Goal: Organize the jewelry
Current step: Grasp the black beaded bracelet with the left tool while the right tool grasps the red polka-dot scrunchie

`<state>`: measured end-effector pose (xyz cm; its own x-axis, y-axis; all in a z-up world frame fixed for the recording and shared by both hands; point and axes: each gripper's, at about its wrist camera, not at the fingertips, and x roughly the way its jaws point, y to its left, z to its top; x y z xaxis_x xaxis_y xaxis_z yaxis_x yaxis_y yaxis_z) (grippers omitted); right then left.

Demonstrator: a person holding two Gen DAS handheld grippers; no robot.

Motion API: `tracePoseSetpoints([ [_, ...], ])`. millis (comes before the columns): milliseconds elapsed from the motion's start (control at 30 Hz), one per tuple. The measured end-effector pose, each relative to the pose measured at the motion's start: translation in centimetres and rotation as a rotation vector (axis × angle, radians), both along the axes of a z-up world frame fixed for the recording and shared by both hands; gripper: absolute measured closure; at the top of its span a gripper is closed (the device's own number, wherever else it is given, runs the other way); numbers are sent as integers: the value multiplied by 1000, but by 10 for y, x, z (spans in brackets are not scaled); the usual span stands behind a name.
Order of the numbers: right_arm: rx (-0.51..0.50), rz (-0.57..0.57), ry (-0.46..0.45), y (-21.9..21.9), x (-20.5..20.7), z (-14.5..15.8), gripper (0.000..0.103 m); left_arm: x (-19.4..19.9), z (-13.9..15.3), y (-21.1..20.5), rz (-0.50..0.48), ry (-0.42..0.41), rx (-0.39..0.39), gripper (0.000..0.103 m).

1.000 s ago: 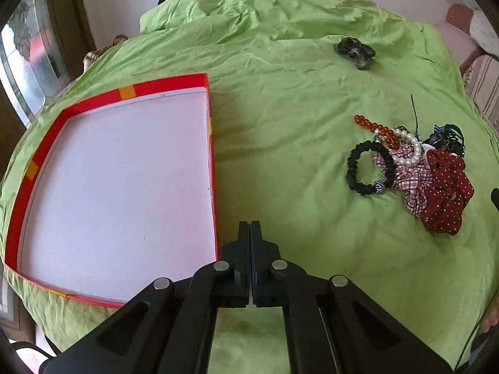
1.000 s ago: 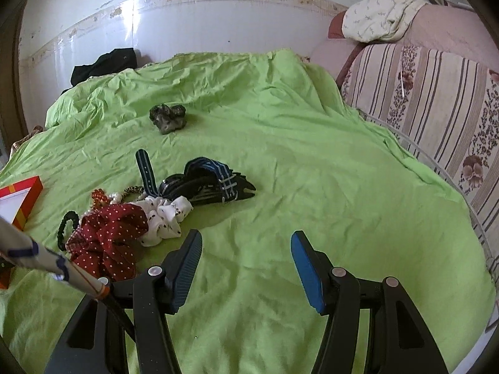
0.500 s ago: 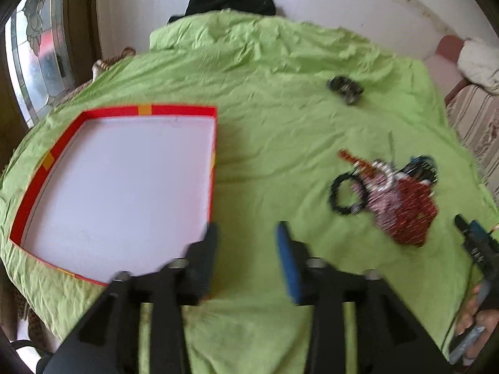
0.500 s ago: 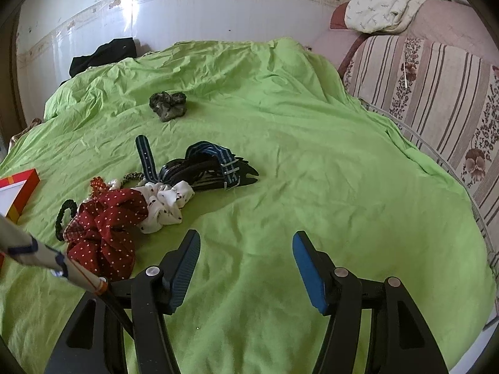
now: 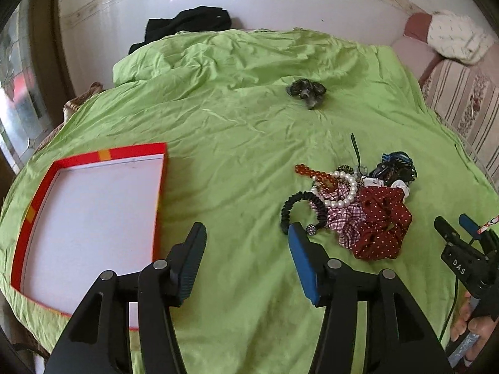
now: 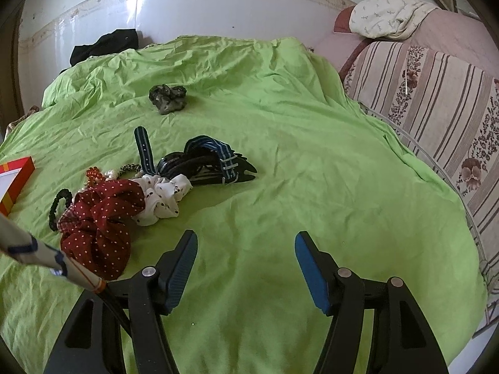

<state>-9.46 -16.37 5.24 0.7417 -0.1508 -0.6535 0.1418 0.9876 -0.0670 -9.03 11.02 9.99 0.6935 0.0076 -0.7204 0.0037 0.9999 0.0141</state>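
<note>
A pile of jewelry and hair ties lies on the green bedspread: a red dotted scrunchie (image 5: 382,222) (image 6: 99,218), a checked scrunchie (image 5: 344,215), a pearl bracelet (image 5: 343,193), an orange bead string (image 5: 312,173), a black coil tie (image 5: 299,207), a white dotted scrunchie (image 6: 162,196) and dark striped straps (image 6: 212,163). A dark scrunchie (image 5: 307,92) (image 6: 167,98) lies apart, farther back. An empty red-rimmed tray (image 5: 160,187) sits at the left. My left gripper (image 5: 246,237) is open above the sheet between tray and pile. My right gripper (image 6: 246,243) is open and empty, right of the pile.
The right gripper's body (image 5: 467,261) shows at the left wrist view's right edge. A striped sofa (image 6: 436,109) borders the bed on the right, with a white cloth (image 6: 386,12) on it. Black clothing (image 5: 187,26) lies by the wall. A window (image 5: 15,99) is at the left.
My left gripper went from shut to open and pulled back and up, so more of the bed shows. My right gripper stayed open and barely moved.
</note>
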Motion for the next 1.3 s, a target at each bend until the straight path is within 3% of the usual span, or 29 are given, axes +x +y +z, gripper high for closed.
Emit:
tracePoseSetpoints([
  [600,-28,40,23,6,14,-8,30,42,-22,-31,-96,42,35,49],
  [900,-2,30,4,-1,17,-5,30,59,-37,-5,-78,49,-4,49],
  [1067,113,42,5,-14,22,-4,30,69,-45,18,-65,86,-92,49],
  [1200,338,150,-6,-19,21,1,34,70,-49,15,-127,96,-171,49],
  [1300,382,244,-14,-5,18,3,34,73,-52,9,-172,104,-219,49],
])
